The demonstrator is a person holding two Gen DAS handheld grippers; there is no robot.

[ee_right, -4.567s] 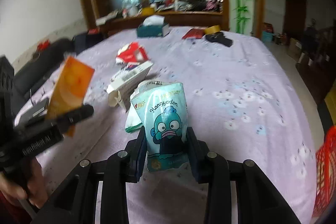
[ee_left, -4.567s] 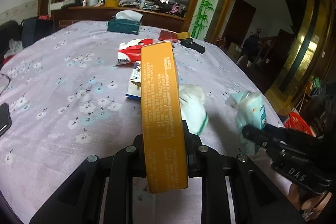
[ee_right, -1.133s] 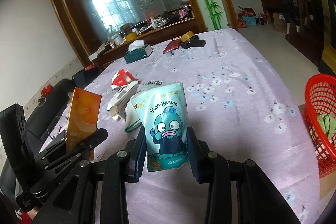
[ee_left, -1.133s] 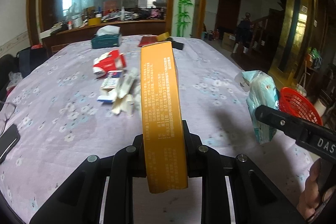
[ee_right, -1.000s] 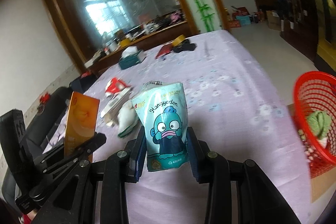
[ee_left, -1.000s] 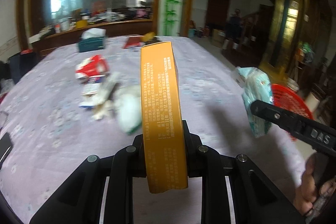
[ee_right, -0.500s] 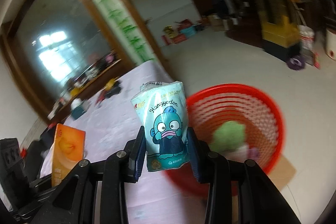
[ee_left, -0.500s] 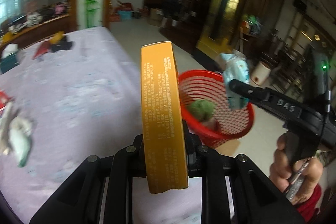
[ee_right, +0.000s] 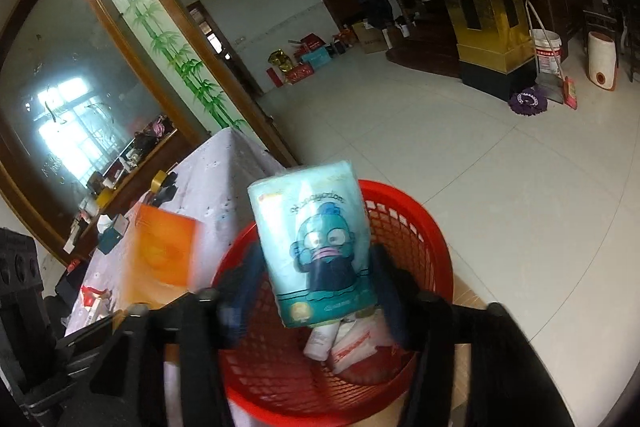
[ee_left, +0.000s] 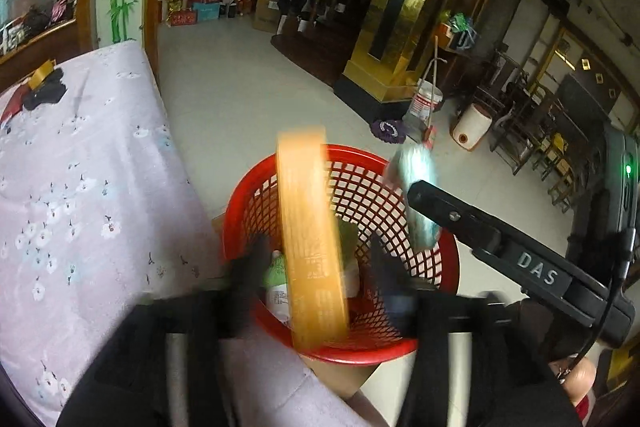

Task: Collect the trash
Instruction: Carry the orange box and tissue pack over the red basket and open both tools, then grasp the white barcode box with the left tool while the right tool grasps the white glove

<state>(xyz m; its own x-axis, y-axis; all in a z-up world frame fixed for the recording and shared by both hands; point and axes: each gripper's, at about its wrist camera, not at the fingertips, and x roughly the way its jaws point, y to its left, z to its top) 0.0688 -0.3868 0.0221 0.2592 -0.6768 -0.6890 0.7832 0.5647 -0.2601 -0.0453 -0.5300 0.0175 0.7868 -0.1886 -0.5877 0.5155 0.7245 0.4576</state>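
Now both tools hang over the red mesh basket, which stands on the floor just beside the worktop in its lilac flowered cloth. Left tool: jaws have just been spreading, pads clear of the orange carton, which sits blurred between them above the basket's mouth. Right tool: jaws likewise just parted and off the blue cartoon-printed tissue pack, tilted between them over the basket, where white wrappers already lie.
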